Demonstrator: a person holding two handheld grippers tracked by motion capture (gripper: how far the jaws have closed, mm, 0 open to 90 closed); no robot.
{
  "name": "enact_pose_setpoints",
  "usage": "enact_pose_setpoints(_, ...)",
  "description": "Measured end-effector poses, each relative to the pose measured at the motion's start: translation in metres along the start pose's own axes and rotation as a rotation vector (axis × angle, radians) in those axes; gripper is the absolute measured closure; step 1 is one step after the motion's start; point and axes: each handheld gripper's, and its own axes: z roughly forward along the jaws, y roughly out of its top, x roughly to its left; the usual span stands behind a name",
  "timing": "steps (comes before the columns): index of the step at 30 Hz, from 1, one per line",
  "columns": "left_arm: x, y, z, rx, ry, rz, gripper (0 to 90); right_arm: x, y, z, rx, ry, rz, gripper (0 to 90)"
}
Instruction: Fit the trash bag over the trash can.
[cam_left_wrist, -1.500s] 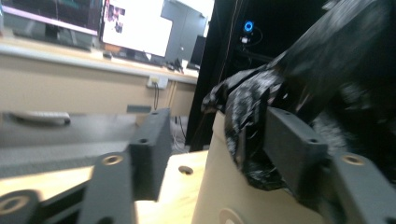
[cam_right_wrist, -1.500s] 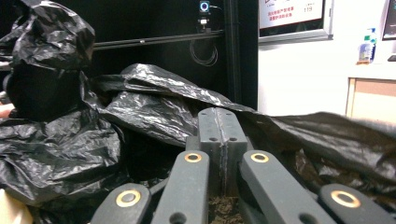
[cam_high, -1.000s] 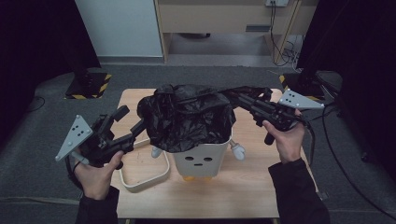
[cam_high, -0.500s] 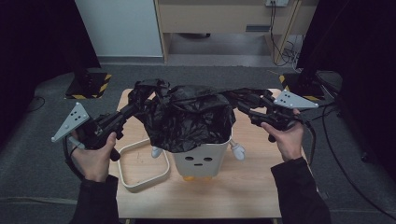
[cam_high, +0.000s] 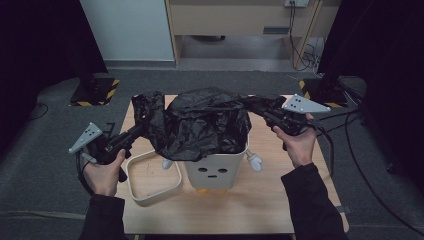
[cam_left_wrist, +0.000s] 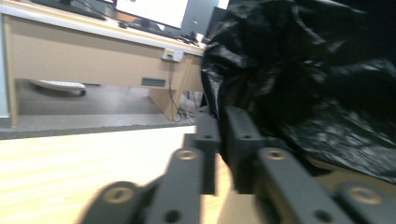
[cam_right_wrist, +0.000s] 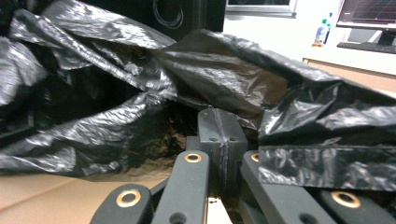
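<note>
A crumpled black bag (cam_high: 205, 125) lies draped over a white bin (cam_high: 215, 172) with a face on its front, at the middle of the wooden table (cam_high: 250, 210). My left gripper (cam_high: 139, 131) is at the bag's left flap. Its jaws have just eased apart a little, and in the left gripper view (cam_left_wrist: 223, 135) the bag (cam_left_wrist: 317, 93) film sits in their narrow gap. My right gripper (cam_high: 265, 115) is shut on the bag's right corner. Its jaws (cam_right_wrist: 219, 126) are pressed together, with the bag (cam_right_wrist: 116, 116) folded over and past them.
A beige rectangular ring (cam_high: 150, 180) lies flat on the table left of the bin. The bin's small white arm (cam_high: 255, 161) sticks out on its right. A wooden desk (cam_high: 240, 20) and cables stand beyond the table, with striped floor bases (cam_high: 95, 92) at both sides.
My left gripper went up to the bag's left side, then came down and back toward the near left, drawing that flap outward. The bag now spreads wider. The right gripper stayed put.
</note>
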Motion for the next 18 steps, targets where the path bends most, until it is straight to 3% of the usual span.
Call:
enact_pose_setpoints(2, -0.003, 0.004, -0.004, -0.052, 0.044, -0.017, 61.4, 0.002, 0.003, -0.005, -0.008, 0.011, 0.001, 90.0)
enact_pose_setpoints(4, -0.005, 0.006, -0.006, -0.062, 0.053, -0.011, 49.5, 0.003, 0.006, -0.009, -0.012, 0.015, 0.002, 90.0)
enact_pose_setpoints(5, -0.011, 0.011, -0.011, -0.094, 0.069, -0.002, 44.7, 0.005, 0.01, -0.015, -0.022, 0.025, 0.003, 90.0)
enact_pose_setpoints(7, -0.021, 0.017, -0.02, -0.13, 0.071, 0.009, 39.3, 0.008, 0.014, -0.022, -0.034, 0.035, 0.003, 90.0)
enact_pose_setpoints(10, -0.03, 0.023, -0.027, -0.142, 0.069, 0.016, 35.1, 0.012, 0.016, -0.027, -0.041, 0.047, 0.0, 90.0)
enact_pose_setpoints(13, -0.045, 0.027, -0.038, -0.132, 0.078, 0.029, 28.7, 0.019, 0.019, -0.033, -0.035, 0.062, 0.001, 90.0)
enact_pose_setpoints(18, -0.058, 0.026, -0.048, -0.123, 0.075, 0.043, 26.0, 0.025, 0.02, -0.036, -0.036, 0.066, 0.007, 90.0)
